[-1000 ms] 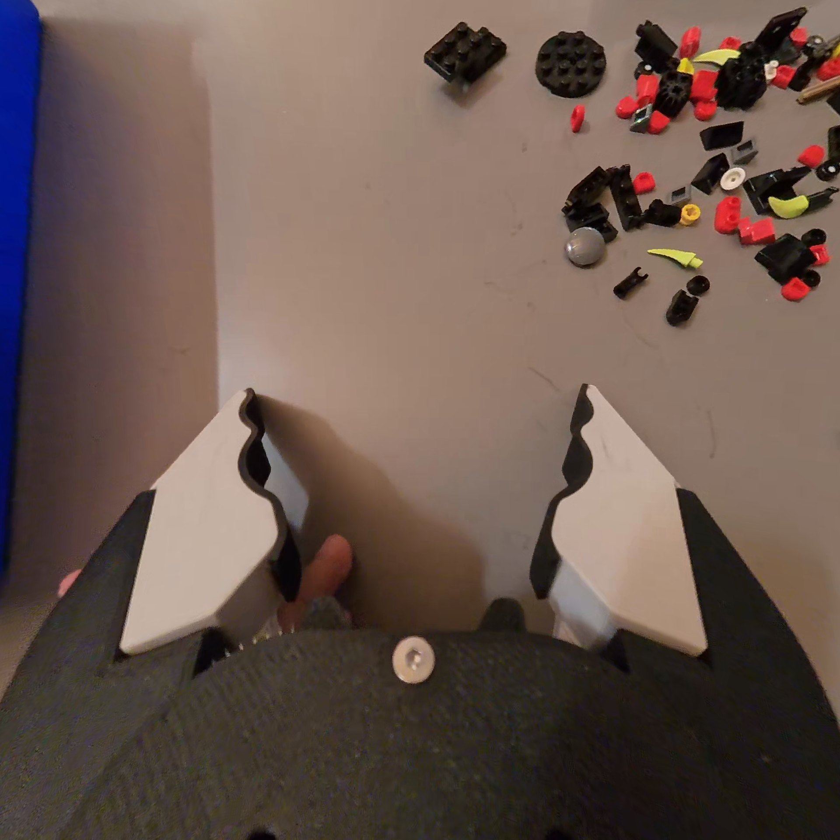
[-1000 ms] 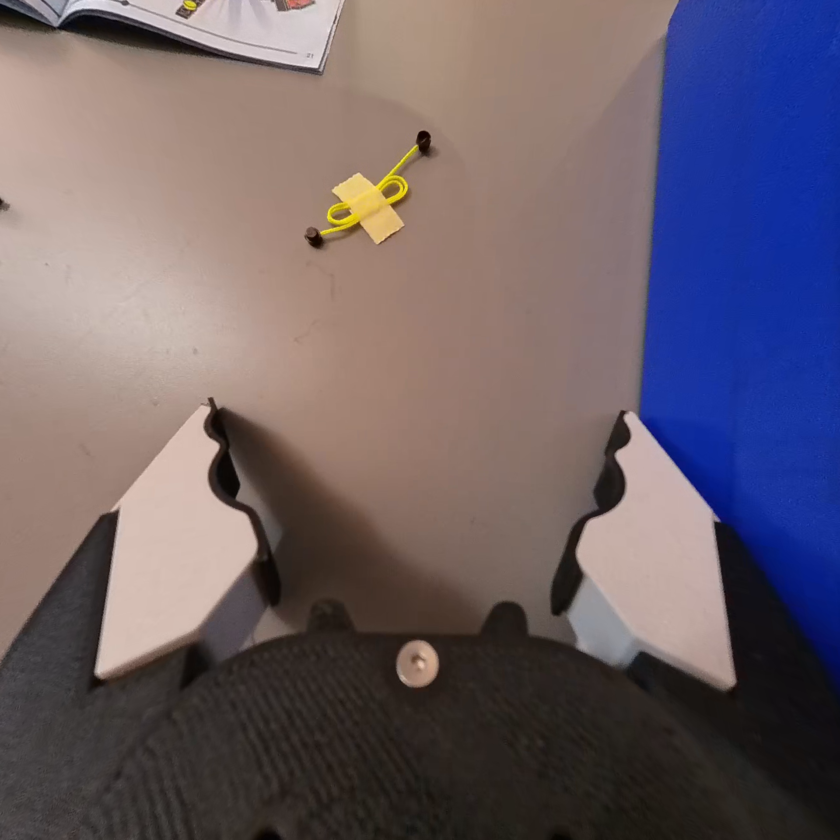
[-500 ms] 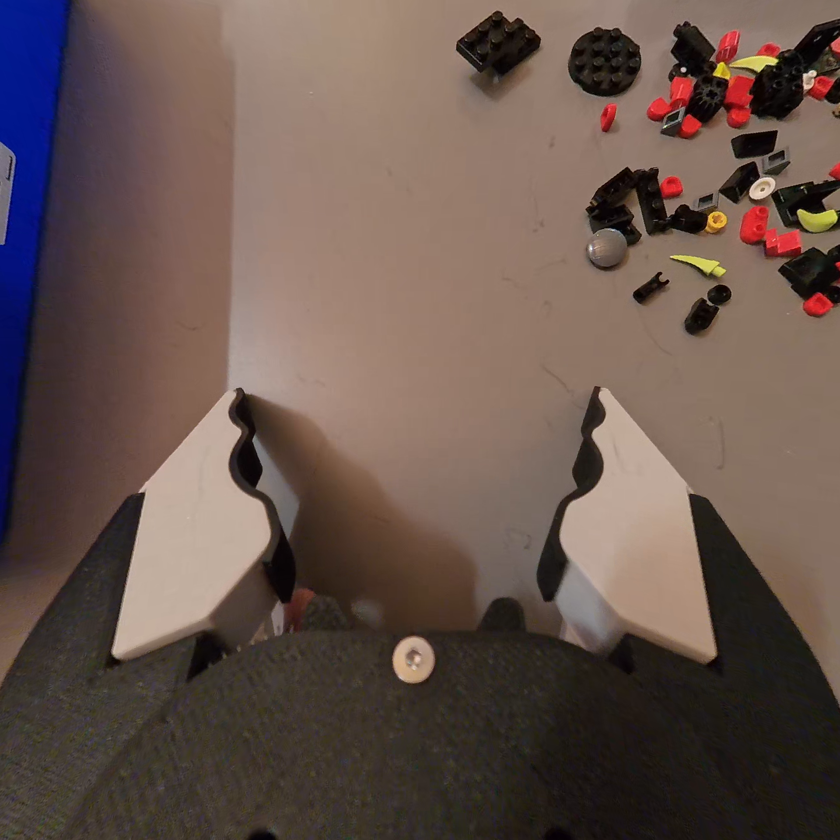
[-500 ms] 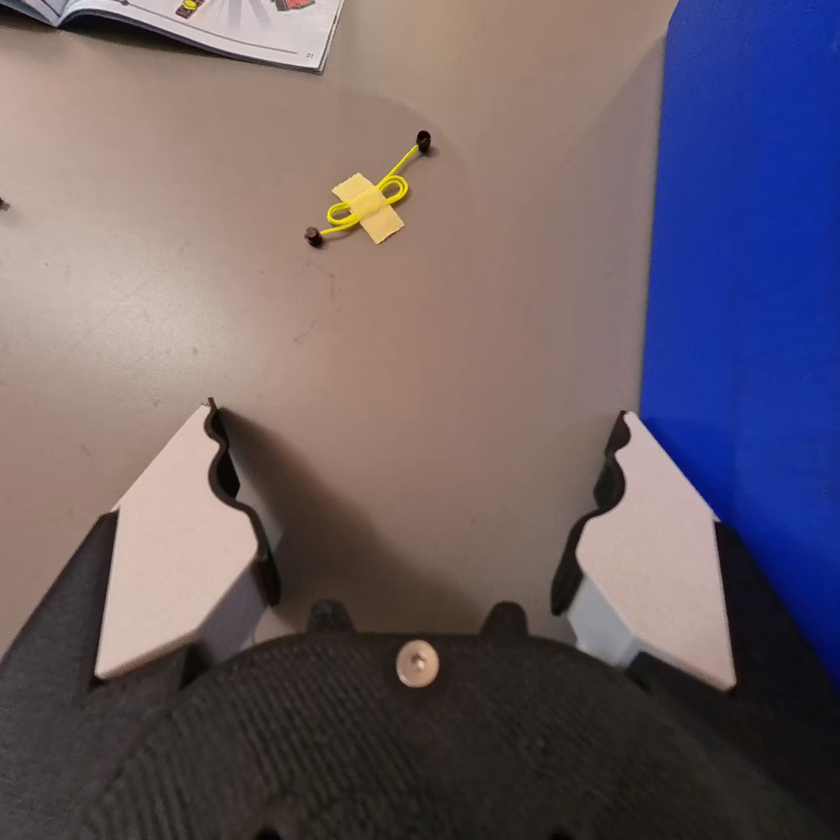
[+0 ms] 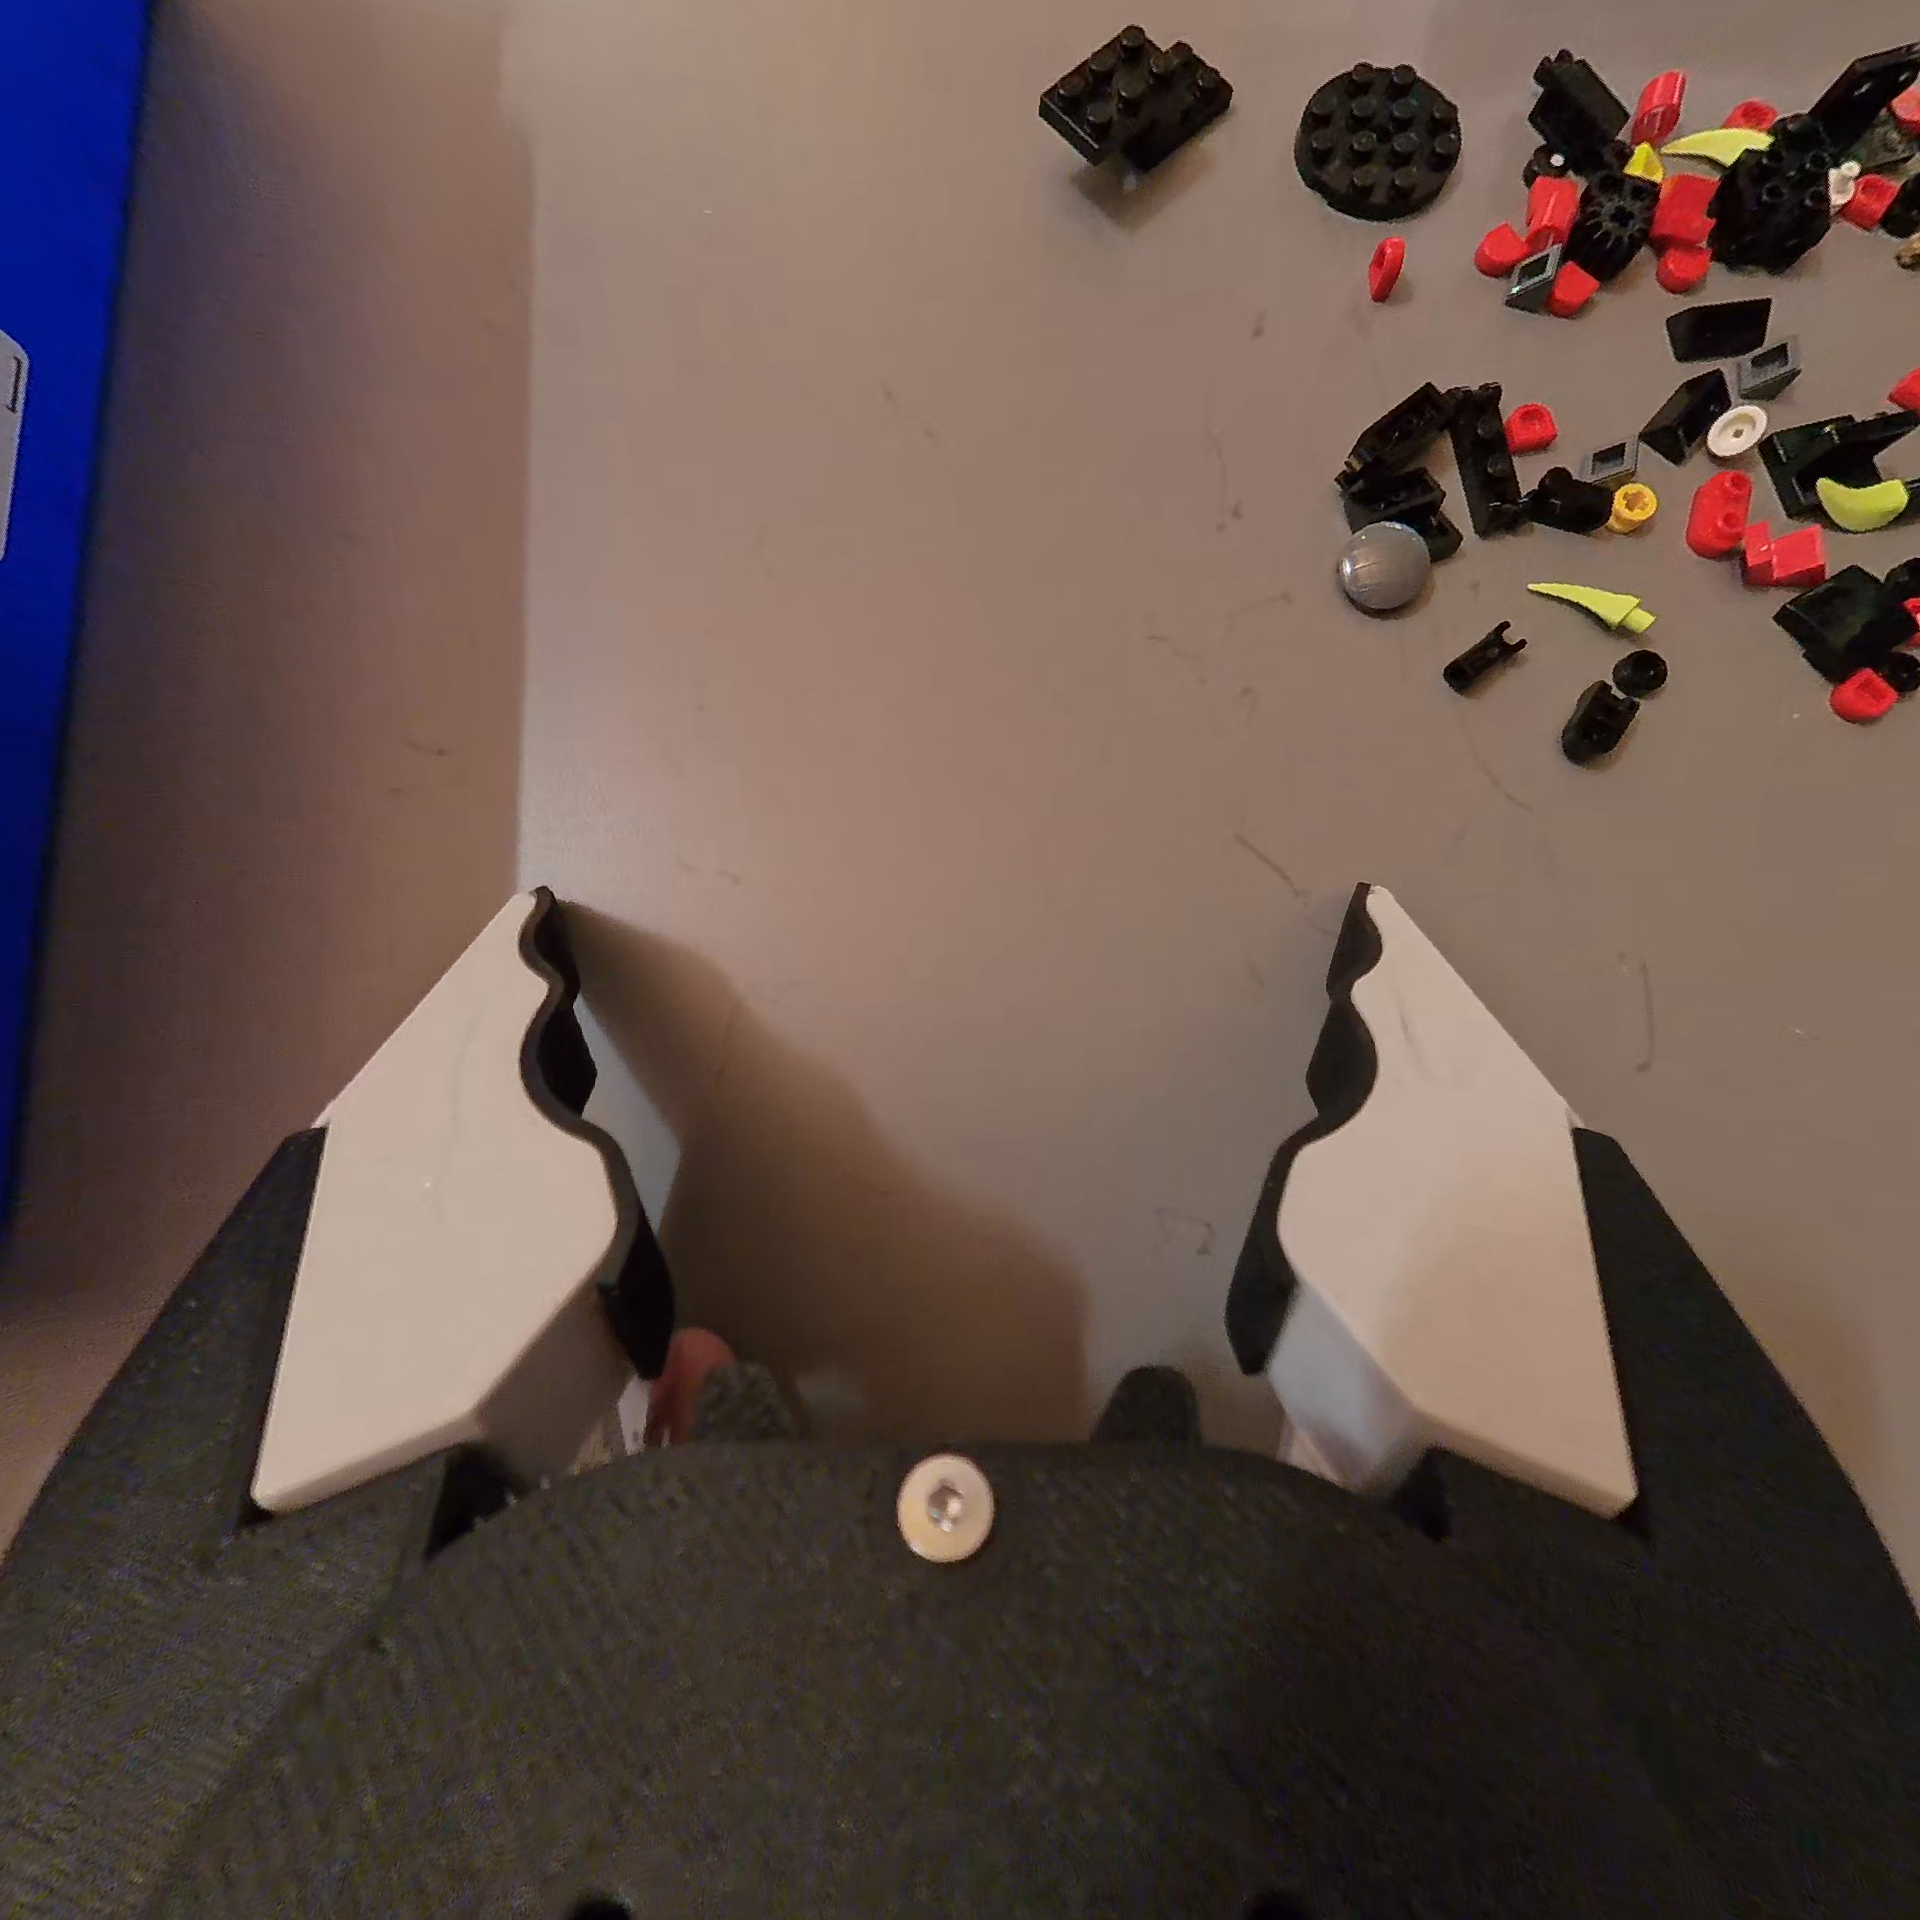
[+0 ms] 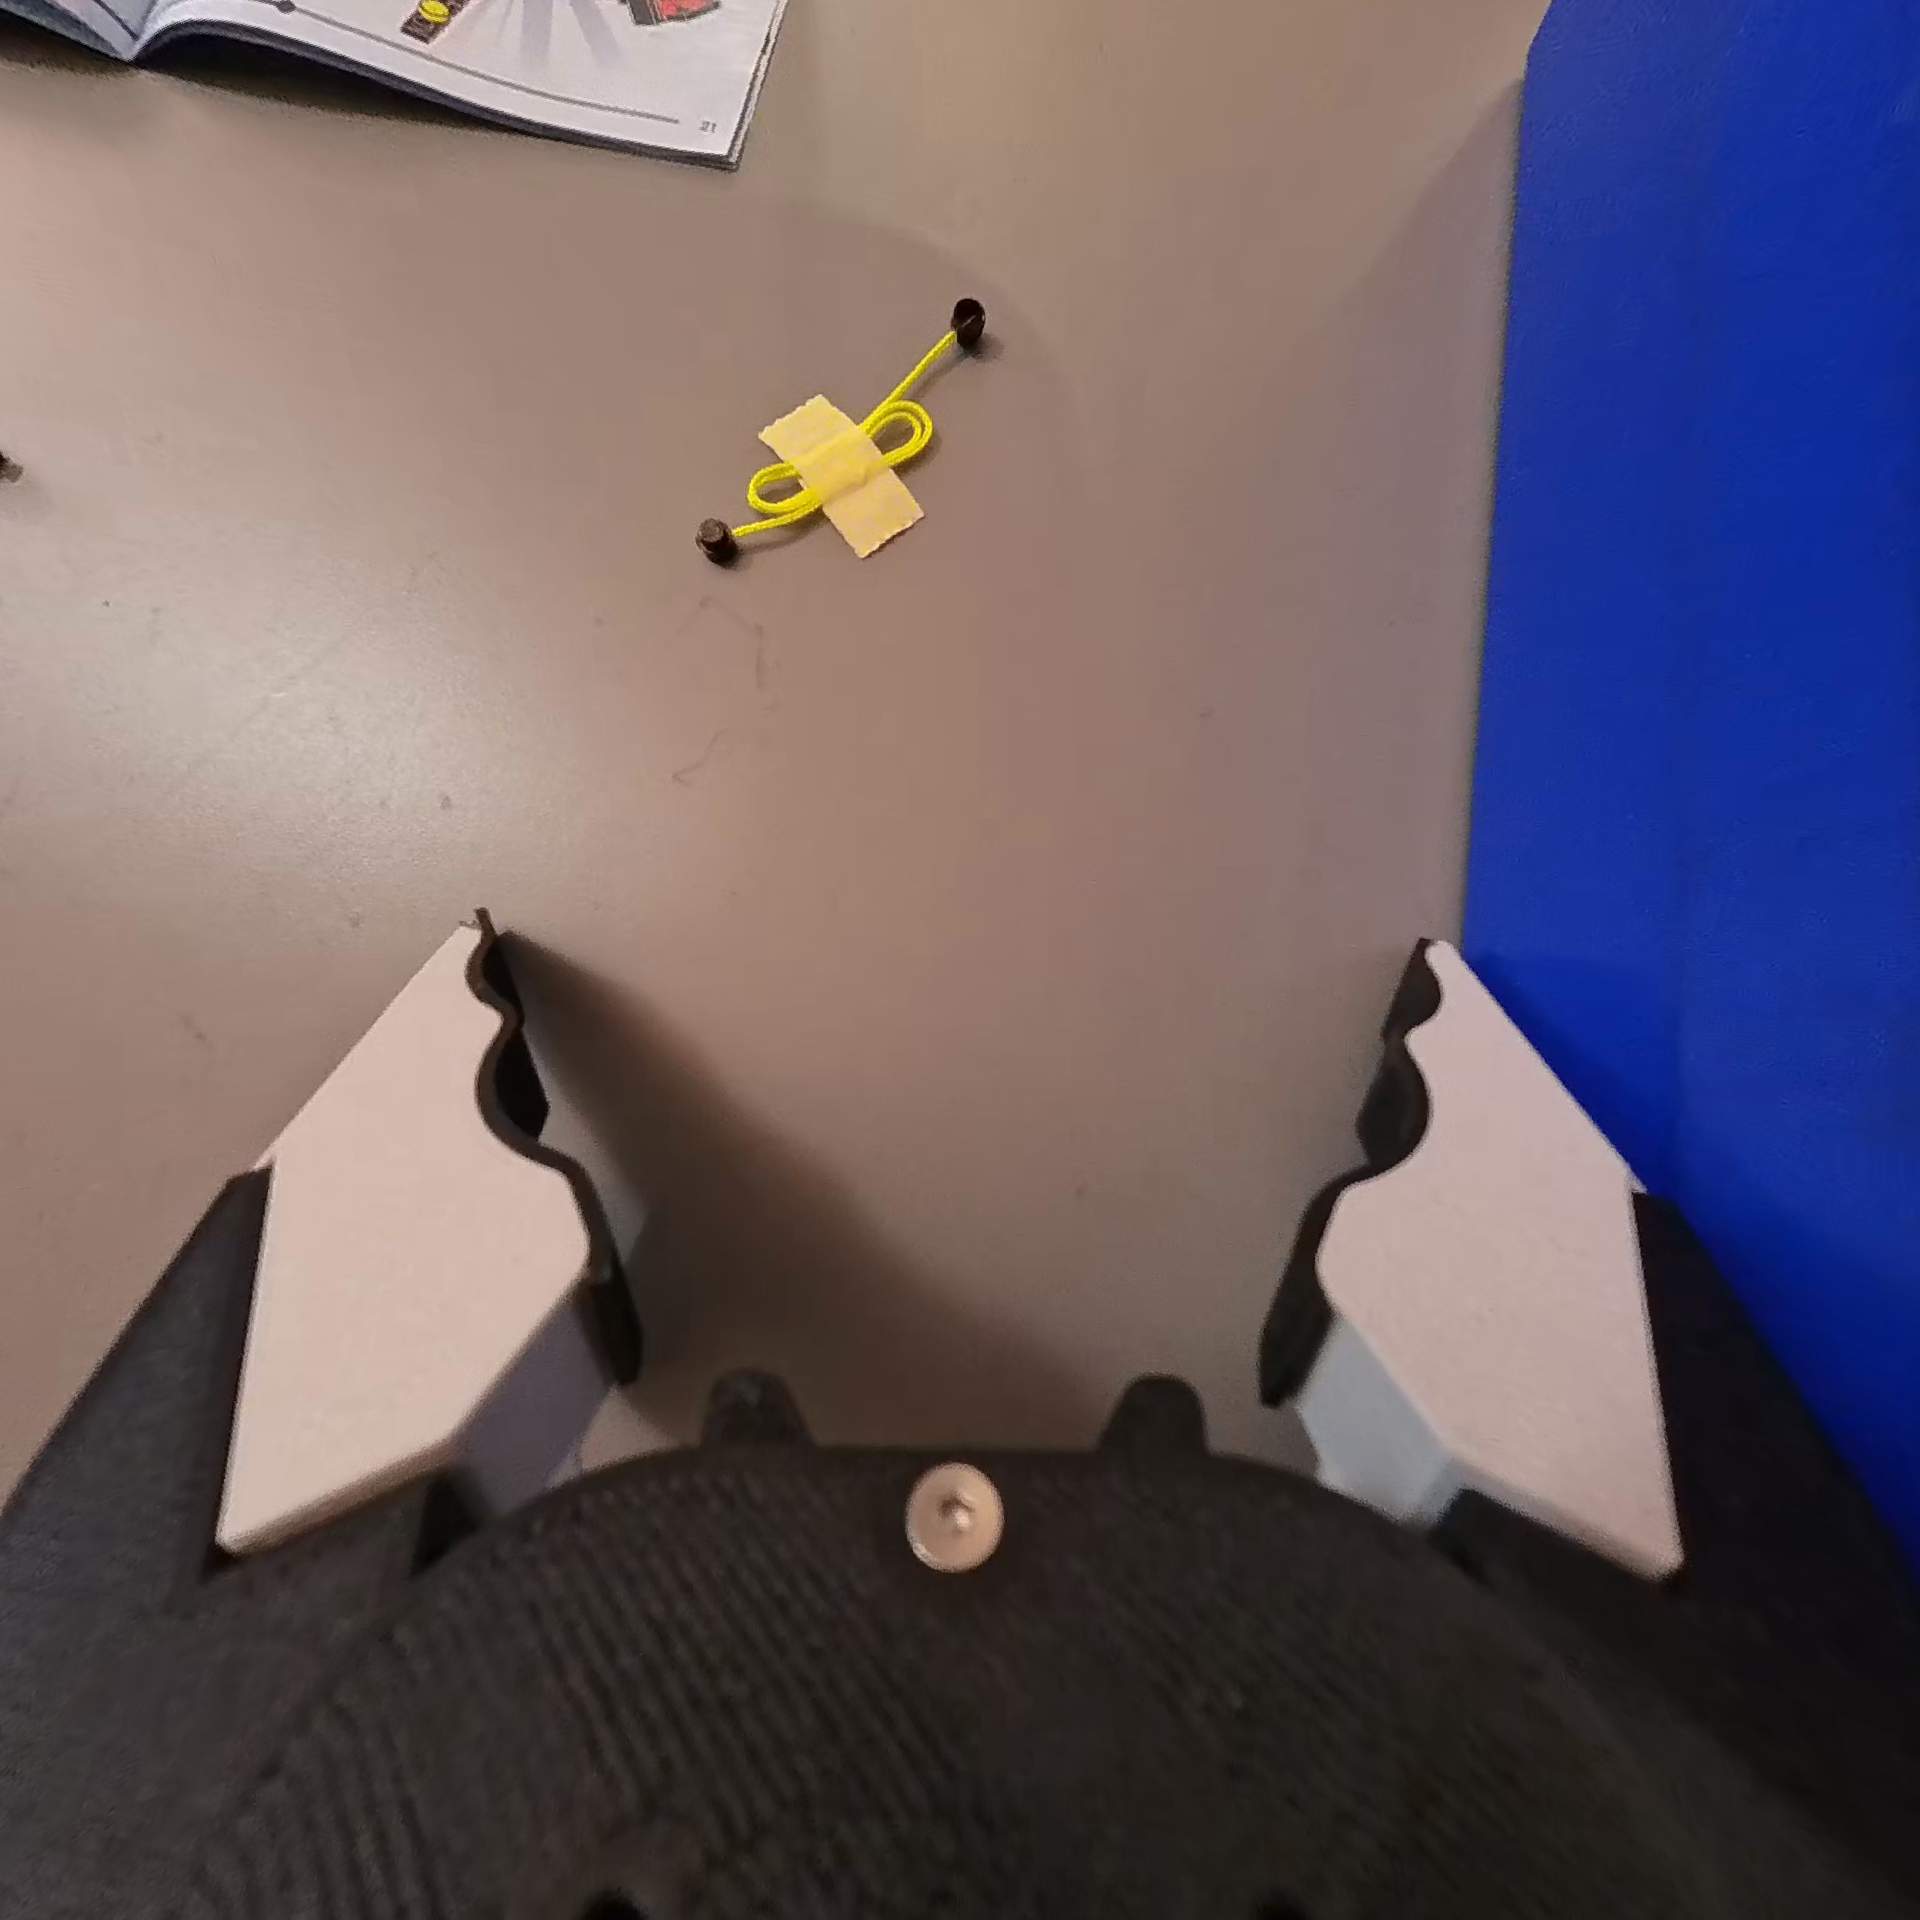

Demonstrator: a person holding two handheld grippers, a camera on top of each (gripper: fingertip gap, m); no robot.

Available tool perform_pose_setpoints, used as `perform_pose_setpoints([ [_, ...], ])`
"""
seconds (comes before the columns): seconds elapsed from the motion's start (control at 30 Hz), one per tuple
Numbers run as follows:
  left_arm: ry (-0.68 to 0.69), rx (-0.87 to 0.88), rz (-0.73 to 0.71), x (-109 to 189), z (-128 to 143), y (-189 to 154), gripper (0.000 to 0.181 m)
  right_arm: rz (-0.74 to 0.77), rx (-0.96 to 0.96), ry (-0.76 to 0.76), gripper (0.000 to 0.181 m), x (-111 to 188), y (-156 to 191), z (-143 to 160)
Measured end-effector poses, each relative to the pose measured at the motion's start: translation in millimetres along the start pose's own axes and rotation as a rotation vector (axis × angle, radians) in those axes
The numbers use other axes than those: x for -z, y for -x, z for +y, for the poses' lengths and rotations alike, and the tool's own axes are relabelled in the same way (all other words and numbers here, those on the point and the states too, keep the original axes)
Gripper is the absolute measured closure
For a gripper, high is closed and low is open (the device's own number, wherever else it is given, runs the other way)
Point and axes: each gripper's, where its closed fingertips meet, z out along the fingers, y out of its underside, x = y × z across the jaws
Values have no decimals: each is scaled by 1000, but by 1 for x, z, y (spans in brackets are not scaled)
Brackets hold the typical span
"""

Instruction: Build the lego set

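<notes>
Loose lego pieces lie at the upper right of the left wrist view: a black stacked plate [image 5: 1135,96], a black round plate [image 5: 1378,138], a grey dome [image 5: 1383,564], and a scatter of red, black and lime pieces [image 5: 1704,416]. My left gripper [image 5: 951,904] is open and empty above bare table, well short of them. My right gripper [image 6: 951,935] is open and empty. Ahead of it lies a yellow string with black end studs, taped in a loop [image 6: 844,464].
The grey table [image 5: 883,520] carries everything. A blue wall stands at the left of the left wrist view [image 5: 52,520] and at the right of the right wrist view [image 6: 1714,520]. An instruction booklet [image 6: 436,62] lies at the far left. The left tips stand about 7 cm off the grey dome [image 5: 1383,564]. Measured from the fingertips, the black round plate [image 5: 1378,138] is 15 cm or so from the left gripper and 30 cm from the right.
The left gripper has shifted back and left, so the lego pieces slid right in its view. The fingertip seen under it is now mostly hidden. The right gripper has not moved.
</notes>
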Motion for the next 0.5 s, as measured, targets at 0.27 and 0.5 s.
perform_pose_setpoints([
  [0.27,1,-5,-2,0,0,1,39,0,0,0,23,0,0,0],
  [0.5,-5,-21,9,-3,-4,1,42,-1,1,0,23,0,0,0],
])
